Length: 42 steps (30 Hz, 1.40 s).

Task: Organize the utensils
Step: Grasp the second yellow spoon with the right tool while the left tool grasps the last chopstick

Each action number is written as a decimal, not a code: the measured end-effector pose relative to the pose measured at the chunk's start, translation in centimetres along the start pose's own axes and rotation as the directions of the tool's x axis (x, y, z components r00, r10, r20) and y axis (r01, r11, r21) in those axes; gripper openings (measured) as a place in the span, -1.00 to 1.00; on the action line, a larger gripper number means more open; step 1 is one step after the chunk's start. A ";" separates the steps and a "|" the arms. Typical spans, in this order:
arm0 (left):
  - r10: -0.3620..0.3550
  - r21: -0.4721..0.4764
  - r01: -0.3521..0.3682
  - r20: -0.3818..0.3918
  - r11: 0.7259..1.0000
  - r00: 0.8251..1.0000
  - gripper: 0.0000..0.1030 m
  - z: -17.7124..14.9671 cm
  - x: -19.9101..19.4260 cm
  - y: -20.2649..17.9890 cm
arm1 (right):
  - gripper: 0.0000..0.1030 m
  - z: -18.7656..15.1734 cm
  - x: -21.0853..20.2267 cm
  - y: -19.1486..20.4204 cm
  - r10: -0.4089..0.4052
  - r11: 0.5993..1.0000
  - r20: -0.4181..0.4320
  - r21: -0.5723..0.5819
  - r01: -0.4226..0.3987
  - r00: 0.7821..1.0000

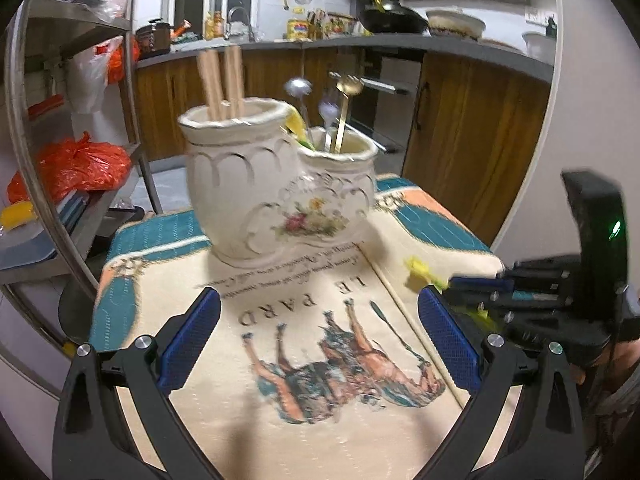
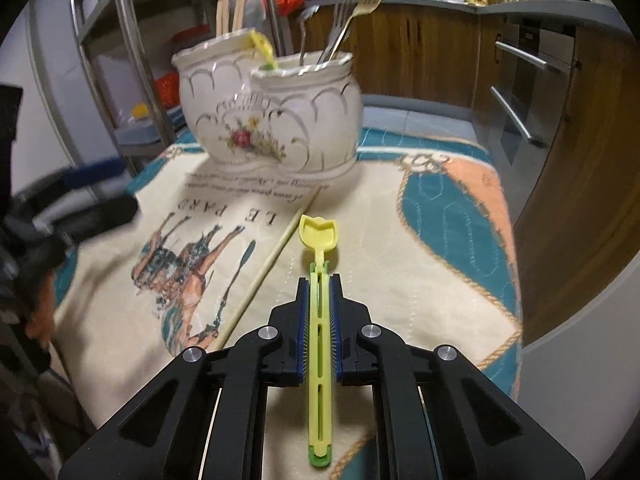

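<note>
A white ceramic double-pot utensil holder (image 1: 276, 184) stands on the printed cloth; it also shows in the right wrist view (image 2: 272, 116). Its taller pot holds wooden chopsticks (image 1: 222, 80), the lower one holds forks and spoons (image 2: 344, 28) and a yellow plastic utensil (image 2: 262, 48). My right gripper (image 2: 319, 280) is shut on a yellow-green plastic utensil (image 2: 318, 240), its scoop end pointing toward the holder. A single chopstick (image 2: 272, 264) lies on the cloth left of it. My left gripper (image 1: 320, 328) is open and empty above the cloth.
The printed cloth (image 2: 400, 260) covers a small table. A metal rack (image 1: 80, 160) with orange bags stands at the left. Wooden kitchen cabinets (image 1: 472, 128) and an oven are behind. The right gripper's body (image 1: 560, 300) is at the left view's right edge.
</note>
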<state>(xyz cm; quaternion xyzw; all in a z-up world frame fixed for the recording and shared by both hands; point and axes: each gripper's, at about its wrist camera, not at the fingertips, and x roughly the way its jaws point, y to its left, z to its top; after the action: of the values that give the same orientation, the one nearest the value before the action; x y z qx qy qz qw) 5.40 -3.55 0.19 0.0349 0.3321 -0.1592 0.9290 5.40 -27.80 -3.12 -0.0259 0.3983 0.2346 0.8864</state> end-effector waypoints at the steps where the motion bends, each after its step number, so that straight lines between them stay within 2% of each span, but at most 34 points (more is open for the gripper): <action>1: -0.009 0.002 0.009 -0.019 1.000 1.000 0.89 0.0 0.5 -0.5 | -0.79 0.1 -0.4 -0.3 0.001 1.000 0.013 0.005 -0.001 1.000; 6: -0.020 0.009 0.021 -0.125 1.000 0.992 0.88 -0.3 3.0 -2.6 | -0.79 0.1 -1.9 -2.0 0.004 0.999 0.059 0.035 -0.006 0.998; 8: -0.020 0.016 0.023 -0.154 1.000 0.988 0.79 -0.4 3.9 -3.5 | -0.79 -0.1 -2.2 -2.3 0.009 0.999 0.068 0.044 -0.012 0.998; 9: -0.023 0.019 0.027 -0.169 0.999 0.985 0.70 -0.4 4.4 -4.1 | -0.79 -0.1 -2.3 -2.5 0.012 0.999 0.073 0.048 -0.016 0.997; 11: -0.031 0.030 0.038 -0.202 0.999 0.979 0.39 -0.4 5.4 -5.1 | -0.79 -0.2 -2.4 -2.7 0.014 0.999 0.079 0.050 -0.018 0.997; 12: -0.033 0.035 0.041 -0.210 0.999 0.977 0.33 -0.5 5.6 -5.5 | -0.79 -0.2 -2.5 -2.8 0.013 0.999 0.083 0.052 -0.018 0.996; 14: -0.025 0.060 0.039 -0.222 0.997 0.975 0.08 -0.4 6.4 -6.5 | -0.79 -0.3 -2.6 -3.2 0.015 0.998 0.090 0.059 -0.020 0.996; 19: 0.043 0.094 -0.020 -0.241 0.995 0.970 -0.28 0.0 7.8 -7.5 | -0.79 -0.4 -2.8 -3.5 0.024 0.997 0.102 0.067 -0.031 0.995; 21: 0.053 0.087 -0.033 -0.240 0.996 0.969 -0.54 0.4 8.1 -7.2 | -0.79 -0.4 -2.8 -3.5 0.024 0.997 0.104 0.065 -0.031 0.994; 22: 0.055 0.089 -0.034 -0.240 0.995 0.969 -0.82 0.4 8.1 -7.2 | -0.79 -0.4 -2.8 -3.5 0.025 0.997 0.105 0.064 -0.032 0.994; 23: 0.057 0.099 -0.034 -0.242 0.995 0.969 -0.89 0.4 8.1 -7.1 | -0.79 -0.4 -2.8 -3.6 0.026 0.997 0.106 0.063 -0.033 0.994; 32: -0.037 0.160 0.080 -0.259 0.984 0.965 -0.91 -0.3 5.0 -5.6 | -0.79 -0.2 -3.1 -3.0 0.026 0.998 0.119 0.050 -0.032 0.993; 37: -0.044 0.141 0.086 -0.279 0.986 0.959 -0.85 -1.4 4.6 -4.9 | -0.79 -0.1 -3.1 -2.4 0.024 0.999 0.127 0.042 -0.030 0.992; 42: -0.054 0.128 0.088 -0.244 0.988 0.968 -0.85 -1.8 4.5 -4.8 | -0.79 0.2 -3.4 -1.6 0.022 0.999 0.146 0.033 -0.027 0.989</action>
<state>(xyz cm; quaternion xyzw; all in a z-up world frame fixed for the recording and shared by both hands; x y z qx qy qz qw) 6.06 -9.00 -3.90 0.1062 0.4311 -0.2097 0.8712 4.34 -30.55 -0.74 0.0118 0.3371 0.2396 0.9104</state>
